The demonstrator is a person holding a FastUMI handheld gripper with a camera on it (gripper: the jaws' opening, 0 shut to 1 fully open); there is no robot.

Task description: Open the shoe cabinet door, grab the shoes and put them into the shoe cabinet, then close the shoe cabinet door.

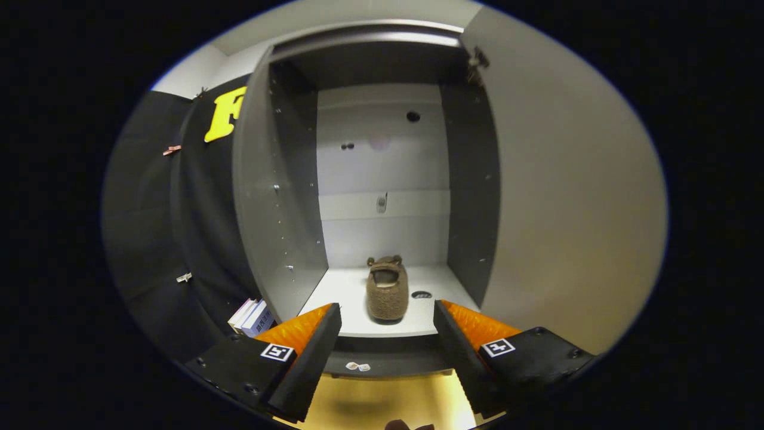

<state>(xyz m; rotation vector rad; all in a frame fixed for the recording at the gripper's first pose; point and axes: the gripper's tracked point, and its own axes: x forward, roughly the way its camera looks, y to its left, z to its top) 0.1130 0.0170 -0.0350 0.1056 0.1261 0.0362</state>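
With the shoe cabinet (382, 179) door (567, 197) standing open and a brown shoe (387, 288) sitting inside just beyond the fingers, the gripper (387, 325) is hanging spread and empty, leaving the door-closing still to do

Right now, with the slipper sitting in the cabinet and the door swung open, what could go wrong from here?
The gripper hangs open just outside the cabinet, holding nothing.
1. The brown slipper sits near the shelf's front edge; a brush from the gripper could drag it out.
2. The open door stands wide beside the gripper; a glancing push may slip off its flat face.

Tongs (388, 316), square marker tags, screwed mounts
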